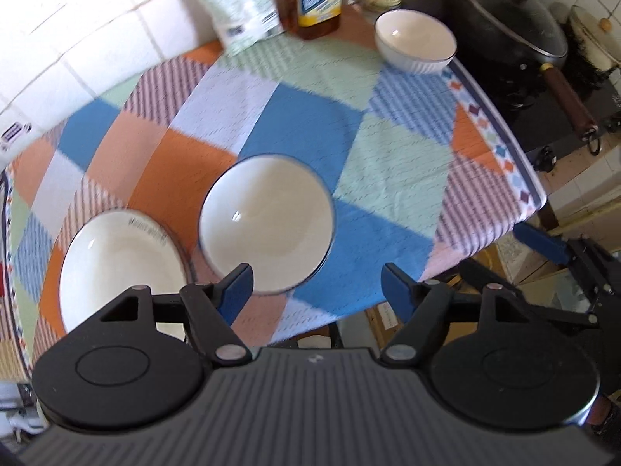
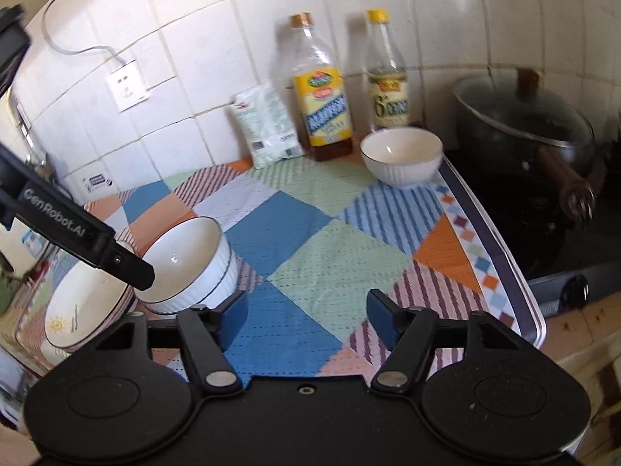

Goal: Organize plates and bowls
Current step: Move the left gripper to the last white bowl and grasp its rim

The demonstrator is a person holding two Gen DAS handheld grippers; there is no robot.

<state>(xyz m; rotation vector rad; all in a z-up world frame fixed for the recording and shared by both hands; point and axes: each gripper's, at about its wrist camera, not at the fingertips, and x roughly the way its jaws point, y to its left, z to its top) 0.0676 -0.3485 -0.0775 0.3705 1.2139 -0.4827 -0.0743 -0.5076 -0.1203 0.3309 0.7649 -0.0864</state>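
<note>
A stack of white ribbed bowls (image 1: pixel 268 225) (image 2: pixel 194 268) stands on the patchwork cloth, beside stacked white plates (image 1: pixel 120 268) (image 2: pixel 85 303) at the left. A single white bowl (image 1: pixel 414 40) (image 2: pixel 401 155) stands at the far right of the cloth near the bottles. My left gripper (image 1: pixel 317 287) is open and empty, hovering above the near rim of the bowl stack; it shows in the right wrist view (image 2: pixel 128 268) over the stack. My right gripper (image 2: pixel 306 314) is open and empty above the cloth's near middle, right of the stack.
Two bottles (image 2: pixel 324 101) (image 2: pixel 388 77) and a white packet (image 2: pixel 268 128) stand against the tiled wall. A black lidded pot (image 2: pixel 524 124) with a wooden handle sits on the stove at the right. The cloth's right edge (image 2: pixel 500 256) borders the stove.
</note>
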